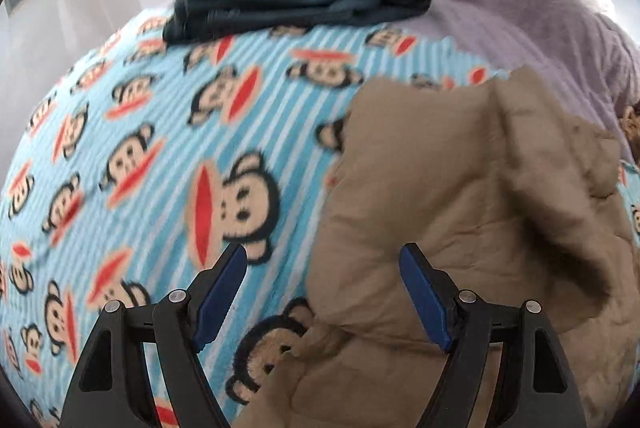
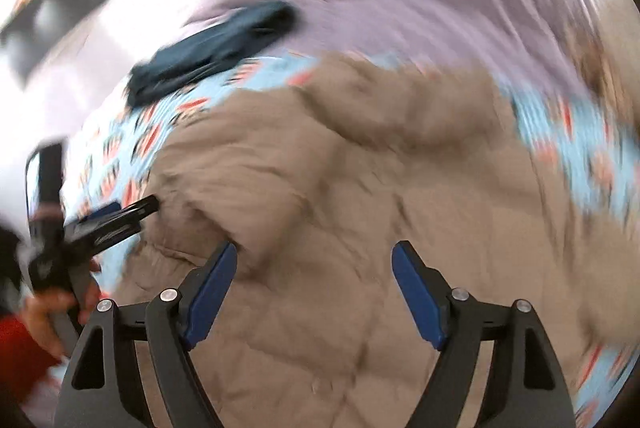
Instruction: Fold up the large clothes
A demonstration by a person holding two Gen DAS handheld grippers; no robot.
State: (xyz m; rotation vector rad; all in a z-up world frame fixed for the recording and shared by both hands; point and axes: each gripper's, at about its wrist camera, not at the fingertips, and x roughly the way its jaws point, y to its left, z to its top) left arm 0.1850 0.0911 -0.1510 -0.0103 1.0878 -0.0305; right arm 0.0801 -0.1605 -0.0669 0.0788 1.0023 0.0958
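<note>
Surface: bed with monkey-print blanket (image 1: 160, 131), lilac duvet (image 1: 520, 7) behind.
Left gripper (image 1: 324, 292): jaws apart, nothing between.
Right gripper (image 2: 314, 290): jaws apart, empty.
Jacket: tan padded jacket (image 2: 340, 187) lies crumpled on blanket, under both grippers.
Handling: soft, bulky, probably light; take it at hem or shoulder seams.
Beyond: dark teal garment (image 1: 304, 1), folded.
Writing: 0 readable labels.

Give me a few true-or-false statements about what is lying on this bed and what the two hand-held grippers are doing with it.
1. The tan puffy jacket lies on a striped monkey-print blanket. True.
2. The left gripper is clamped on the jacket. False: its jaws stand open, gripping nothing.
3. A dark teal garment lies folded at the far end of the bed. True.
4. The right gripper holds the teal garment. False: it is open above the jacket.
5. The quilt behind the jacket is green. False: it is lilac.
</note>
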